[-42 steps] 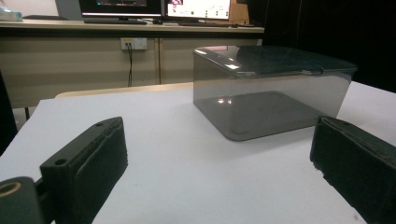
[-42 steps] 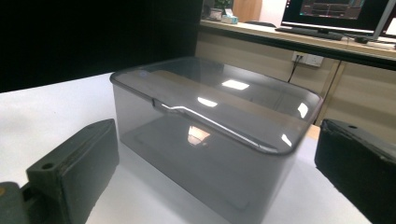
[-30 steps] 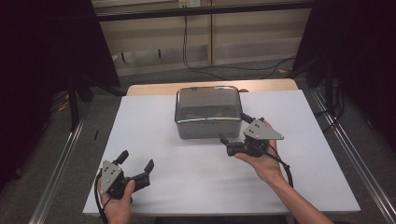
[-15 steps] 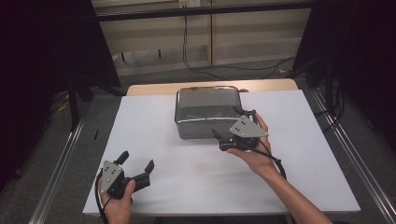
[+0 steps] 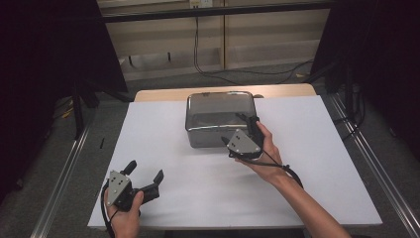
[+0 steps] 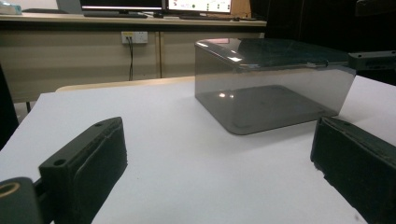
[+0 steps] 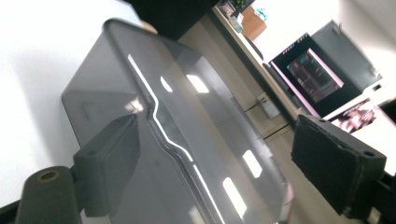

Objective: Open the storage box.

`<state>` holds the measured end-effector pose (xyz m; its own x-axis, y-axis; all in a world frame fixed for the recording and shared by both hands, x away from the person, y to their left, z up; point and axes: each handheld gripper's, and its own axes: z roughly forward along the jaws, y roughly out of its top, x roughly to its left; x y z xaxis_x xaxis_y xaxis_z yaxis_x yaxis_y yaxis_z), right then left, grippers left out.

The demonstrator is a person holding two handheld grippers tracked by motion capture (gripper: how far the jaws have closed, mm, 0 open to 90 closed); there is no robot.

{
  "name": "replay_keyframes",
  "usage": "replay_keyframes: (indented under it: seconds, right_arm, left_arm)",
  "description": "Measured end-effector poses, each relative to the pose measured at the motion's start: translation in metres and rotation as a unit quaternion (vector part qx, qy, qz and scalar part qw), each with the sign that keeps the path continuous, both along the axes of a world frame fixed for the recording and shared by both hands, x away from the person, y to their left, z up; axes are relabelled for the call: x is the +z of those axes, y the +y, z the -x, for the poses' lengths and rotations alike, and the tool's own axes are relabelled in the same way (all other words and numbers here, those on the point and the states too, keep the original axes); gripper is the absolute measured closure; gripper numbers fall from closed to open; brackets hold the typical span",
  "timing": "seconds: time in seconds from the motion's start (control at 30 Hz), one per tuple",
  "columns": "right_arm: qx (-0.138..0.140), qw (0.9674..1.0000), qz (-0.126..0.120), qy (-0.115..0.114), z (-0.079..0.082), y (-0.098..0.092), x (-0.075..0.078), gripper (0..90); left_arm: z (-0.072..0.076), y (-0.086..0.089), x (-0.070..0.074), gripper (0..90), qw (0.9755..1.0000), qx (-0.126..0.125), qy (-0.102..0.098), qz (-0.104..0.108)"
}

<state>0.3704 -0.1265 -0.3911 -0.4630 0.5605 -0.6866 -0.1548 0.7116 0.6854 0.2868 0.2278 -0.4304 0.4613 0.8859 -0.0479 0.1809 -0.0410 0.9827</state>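
The right gripper (image 5: 243,130), held in a person's hand, is now hanging over the near right corner of the smoky translucent box (image 5: 218,111), having travelled leftward from beside that corner, where it was a second ago, and rolled so that its grey plate is facing the camera. Its jaws have just been closing a little yet are standing well apart, one over the box's lid and one out past its edge in the right gripper view, pressing on nothing; whether either pad is touching the lid is impossible to tell. The left gripper (image 5: 144,174) is staying where it was, resting near the front left edge of the counter (image 5: 317,163), its jaws spread wide and empty, well apart from the box. The box is sitting lid-on at the middle of the counter's far side, on the white sheet covering it, where it was before. Beyond the counter, a bare wooden strip (image 5: 148,95) is showing at the far edge, cables (image 5: 208,64) are trailing across the floor, and monitors (image 6: 200,5) are glowing on a desk in the left gripper view.
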Motion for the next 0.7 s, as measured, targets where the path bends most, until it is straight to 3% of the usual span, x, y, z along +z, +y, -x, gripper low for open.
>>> replay_keyframes:
  seconds: [0.03,0.07,0.17,0.27,0.3,0.37,0.57,0.7]
  right_arm:
    - [0.004,0.9998,0.016,-0.006,0.001,0.003,0.0,15.5]
    - [0.004,0.9998,0.016,-0.006,0.001,0.003,0.0,15.5]
    - [0.009,0.9978,0.064,-0.019,0.002,0.011,-0.004,21.0]
    - [0.008,0.996,0.085,-0.026,0.001,0.013,-0.005,23.7]
    - [0.006,0.9933,0.11,-0.037,0.001,0.015,-0.006,26.3]
    - [0.004,0.9903,0.131,-0.045,0.0,0.017,-0.007,28.2]
    - [0.004,0.9774,0.197,-0.076,0.003,0.024,-0.014,37.1]
    - [0.007,0.9661,0.239,-0.099,0.003,0.027,-0.018,38.5]
  left_arm:
    - [0.0,0.0,0.0,3.5,1.0,0.0,0.0,0.0]
    - [0.0,0.0,0.0,3.5,1.0,0.0,0.0,0.0]
    - [0.0,0.0,0.0,3.5,1.0,0.0,-0.001,0.0]
    - [0.0,0.0,0.0,3.5,1.0,0.0,-0.001,0.0]
    - [0.0,0.0,0.0,3.5,1.0,0.0,-0.001,0.0]
    - [0.0,0.0,0.0,3.5,1.0,-0.001,0.0,-0.001]
    - [0.0,-0.001,0.0,3.5,1.0,0.0,0.0,-0.003]
    - [0.0,0.0,0.0,3.5,1.0,0.0,0.0,-0.002]
